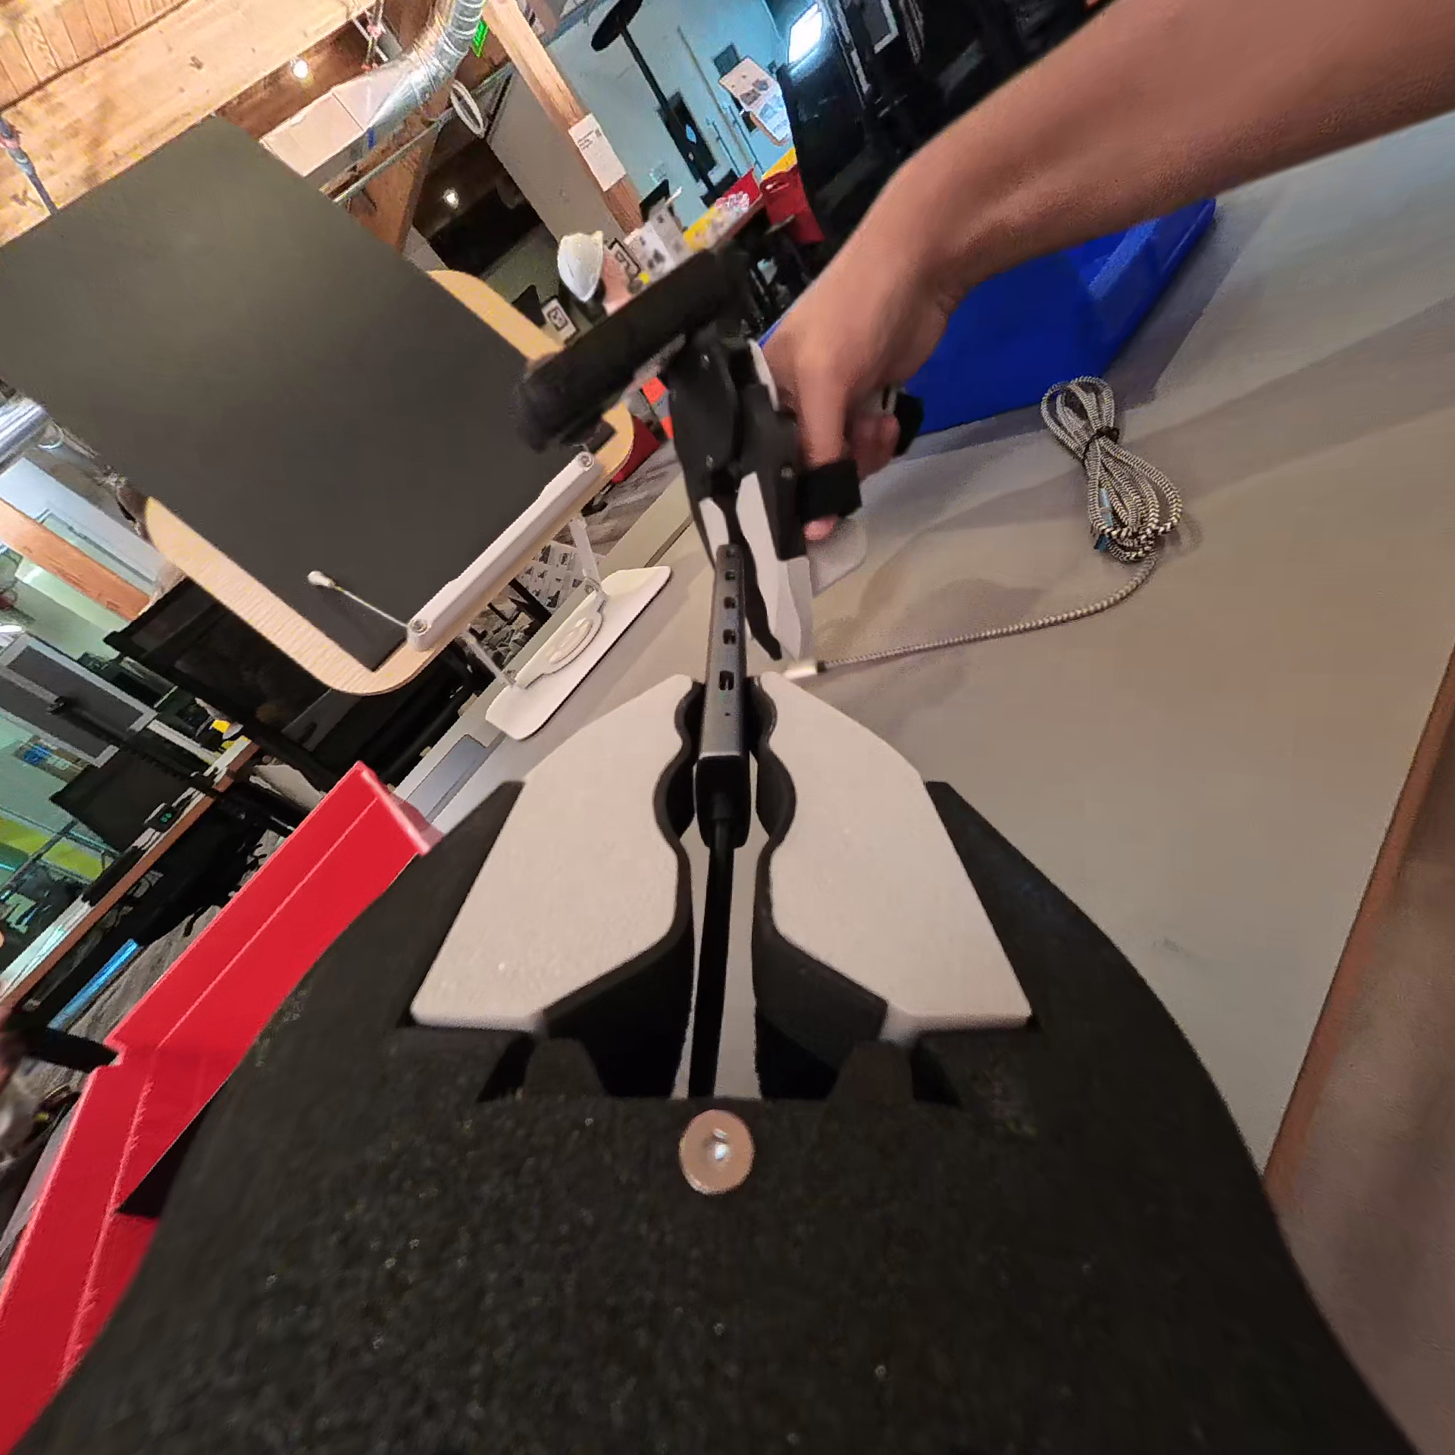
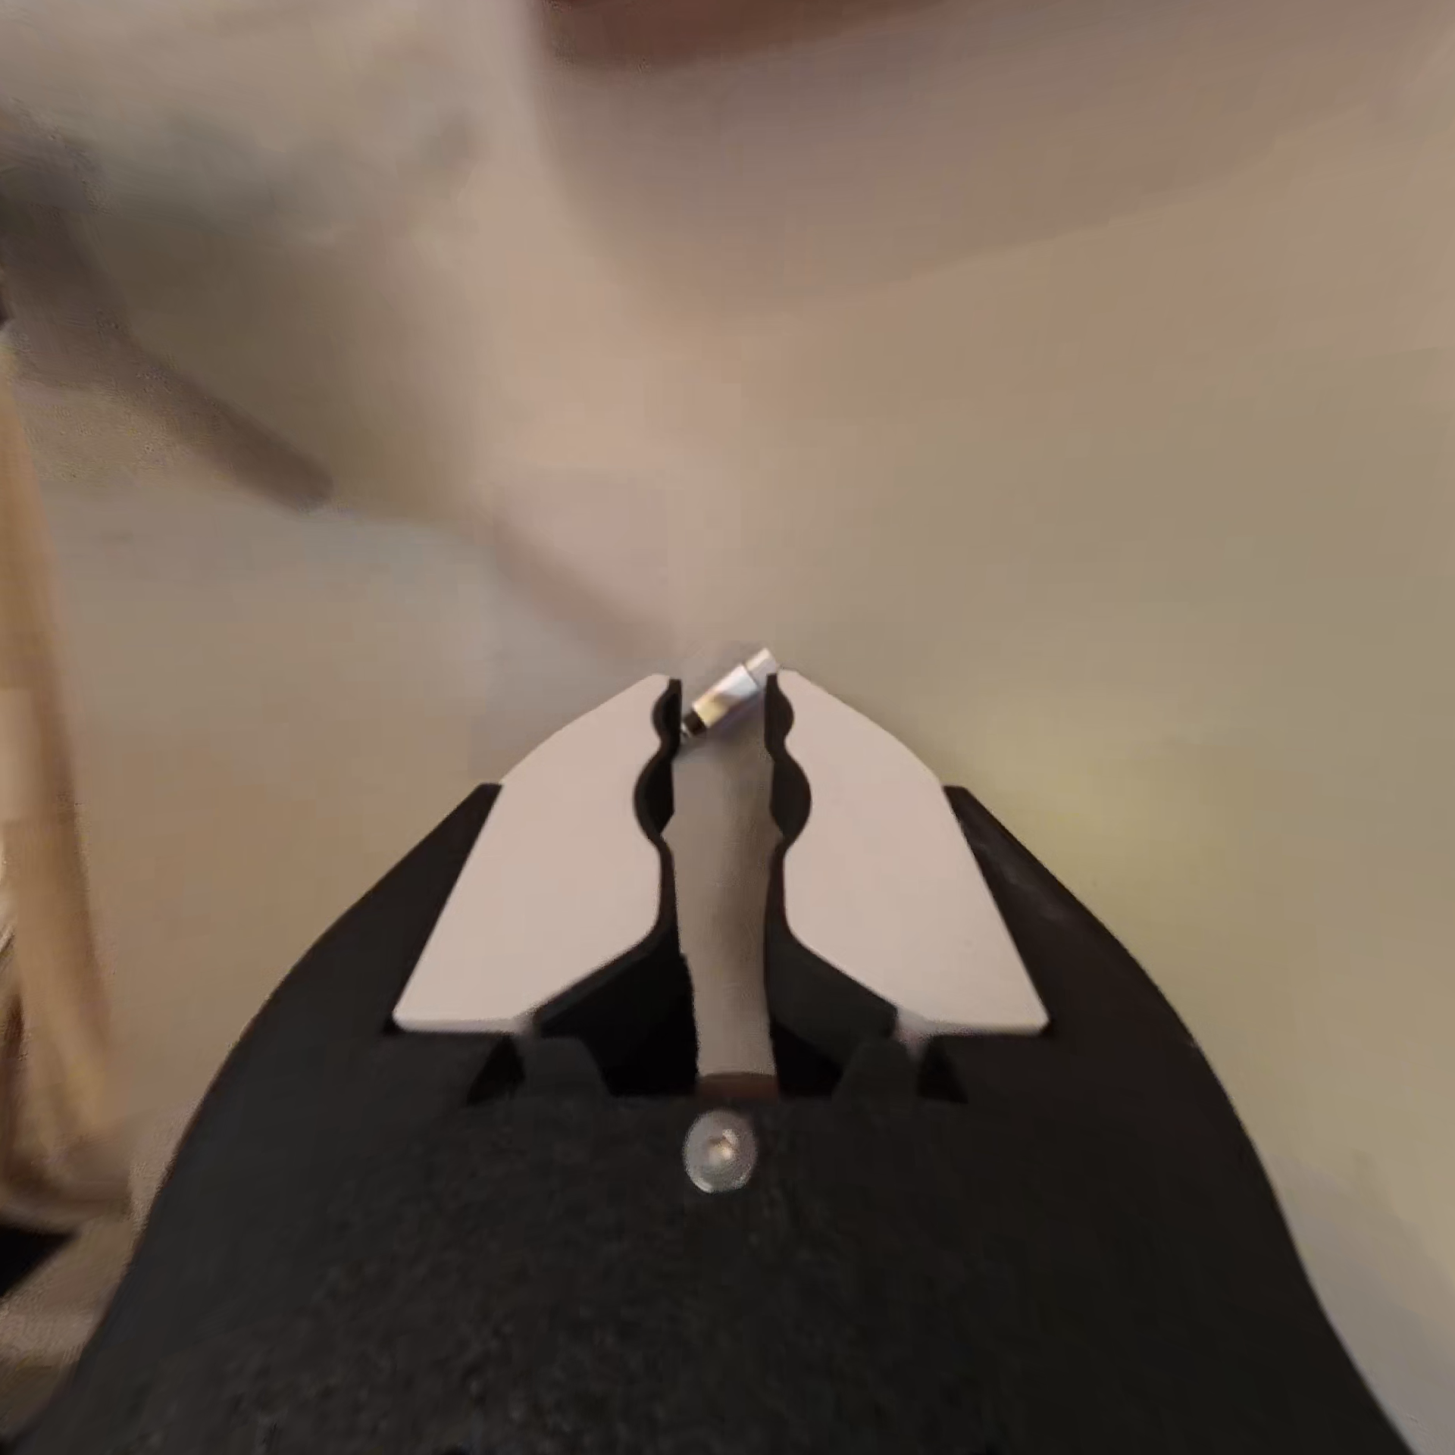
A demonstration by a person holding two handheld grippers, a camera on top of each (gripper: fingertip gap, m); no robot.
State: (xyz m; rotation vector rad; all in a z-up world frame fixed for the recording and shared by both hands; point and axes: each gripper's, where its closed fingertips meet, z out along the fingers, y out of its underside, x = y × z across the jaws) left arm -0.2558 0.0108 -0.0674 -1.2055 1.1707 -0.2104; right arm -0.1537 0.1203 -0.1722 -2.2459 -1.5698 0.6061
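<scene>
Over the grey table (image 1: pixel 1102 827): we log two hand-held grippers, tips close together
Left gripper (image 1: pixel 724 697): clamped narrowly on a slim dark hub (image 1: pixel 726 630), held edge-up; its row of ports shows beyond the tips
Hub lead: a black cord (image 1: pixel 715 945) runs back between the fingers toward the camera
Right gripper (image 2: pixel 720 693): jaws nearly closed, tips at the tabletop just beside the hub's far end
Silver plug (image 2: pixel 728 699): lies askew across the right gripper's tip gap; whether it is pinched or only bracketed, we cannot tell
Braided cable (image 1: pixel 1118 480): trails from the plug to a tied coil, well apart
Hand (image 1: pixel 850 378): wrapped round the right gripper's grip
Surroundings: blue bin (image 1: pixel 1063 315) behind, red box (image 1: pixel 236 984) at left, tilted dark board (image 1: pixel 236 354) on a white stand; workshop clutter beyond; the right view's background is blurred
</scene>
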